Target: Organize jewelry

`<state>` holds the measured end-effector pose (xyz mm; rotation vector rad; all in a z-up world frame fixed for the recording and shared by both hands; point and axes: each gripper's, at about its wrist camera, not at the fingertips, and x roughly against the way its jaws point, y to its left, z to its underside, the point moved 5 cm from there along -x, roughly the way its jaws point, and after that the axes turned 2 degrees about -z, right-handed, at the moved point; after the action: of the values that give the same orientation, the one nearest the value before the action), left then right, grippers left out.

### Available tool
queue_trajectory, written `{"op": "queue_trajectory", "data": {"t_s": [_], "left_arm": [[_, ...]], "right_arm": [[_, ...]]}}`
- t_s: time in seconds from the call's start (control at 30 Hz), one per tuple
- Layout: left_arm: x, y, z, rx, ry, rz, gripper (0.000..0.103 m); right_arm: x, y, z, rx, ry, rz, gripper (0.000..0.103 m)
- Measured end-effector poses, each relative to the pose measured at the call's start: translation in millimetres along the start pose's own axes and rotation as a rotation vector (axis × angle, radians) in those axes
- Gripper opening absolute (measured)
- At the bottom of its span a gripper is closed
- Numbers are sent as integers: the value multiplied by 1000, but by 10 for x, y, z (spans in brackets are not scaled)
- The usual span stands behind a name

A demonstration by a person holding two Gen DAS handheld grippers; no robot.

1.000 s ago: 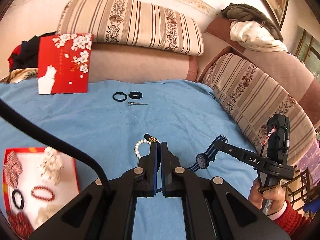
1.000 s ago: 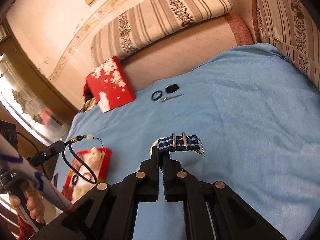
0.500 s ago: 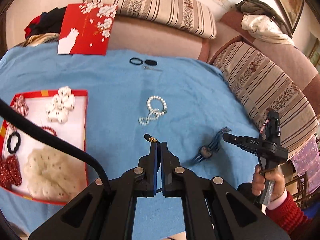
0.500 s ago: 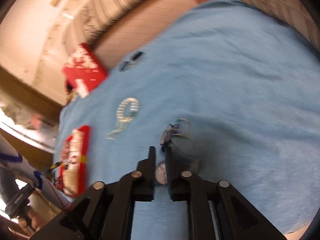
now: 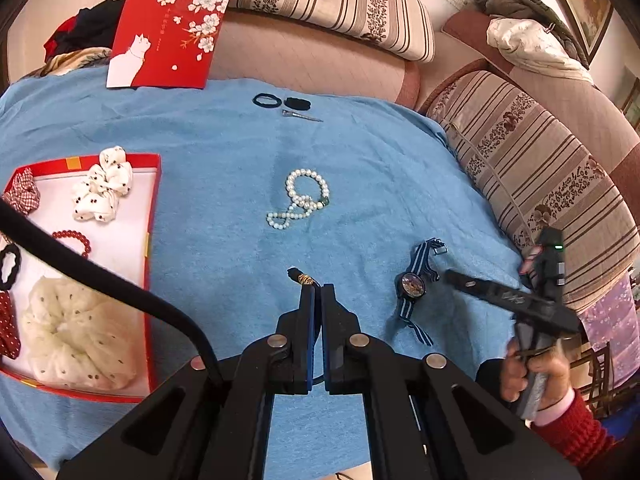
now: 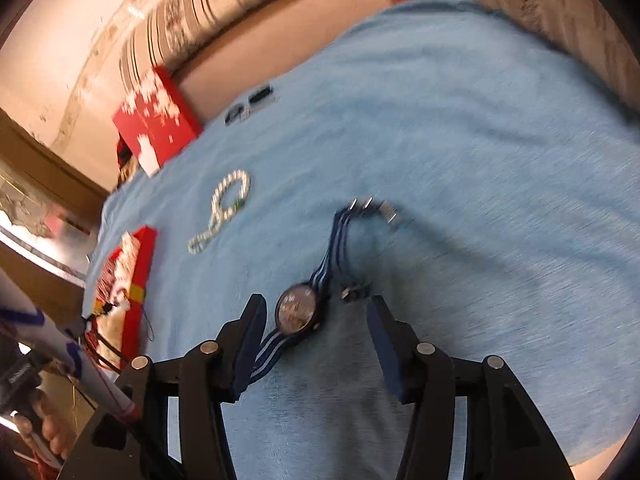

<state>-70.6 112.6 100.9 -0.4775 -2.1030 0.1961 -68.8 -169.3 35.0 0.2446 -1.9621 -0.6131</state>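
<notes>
Right wrist view: right gripper (image 6: 316, 316), jaws just spreading, frees the striped-strap watch (image 6: 298, 312) onto the blue blanket (image 6: 480, 160); left gripper (image 5: 317, 292) pinches a black cord (image 5: 302, 278).

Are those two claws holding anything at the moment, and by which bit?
The left claw is shut on a thin black cord, near its gold-wrapped end. The right claw holds nothing: its jaws have just opened around the watch lying on the blue cloth.

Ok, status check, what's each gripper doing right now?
Left gripper shut on black cord. Right gripper just opened; watch lies loose on blue cloth. Nothing in the way.
</notes>
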Motion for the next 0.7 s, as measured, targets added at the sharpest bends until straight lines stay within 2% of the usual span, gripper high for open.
{"op": "queue_trajectory", "data": {"t_s": [0.1,0.2,0.27,0.3,0.33,0.37,0.53,0.6,0.7], "left_arm": [[6,14,25,1,-1,4,3],[47,39,52,4,-15,19,3],[78,64,76,7,-23,24,3],[93,78,91,10,-25,22,3],[109,91,103,12,-26,15,3],[131,105,113,13,-30,7,3],[331,188,140,24,-62,-11,3],[419,232,128,33,-78,-13,3],[563,293,127,51,-104,-17,3]], "right_arm": [[-201,31,7,5,13,51,57],[-312,54,-84,17,-28,116,57],[-362,70,-146,20,-45,129,54],[-386,69,-177,21,-48,132,44],[-393,54,-192,20,-43,135,9],[-409,48,-206,7,-30,115,1],[-90,255,-213,30,-97,60,1],[107,432,-215,76,-129,36,1],[221,600,-234,142,-144,46,1]]}}
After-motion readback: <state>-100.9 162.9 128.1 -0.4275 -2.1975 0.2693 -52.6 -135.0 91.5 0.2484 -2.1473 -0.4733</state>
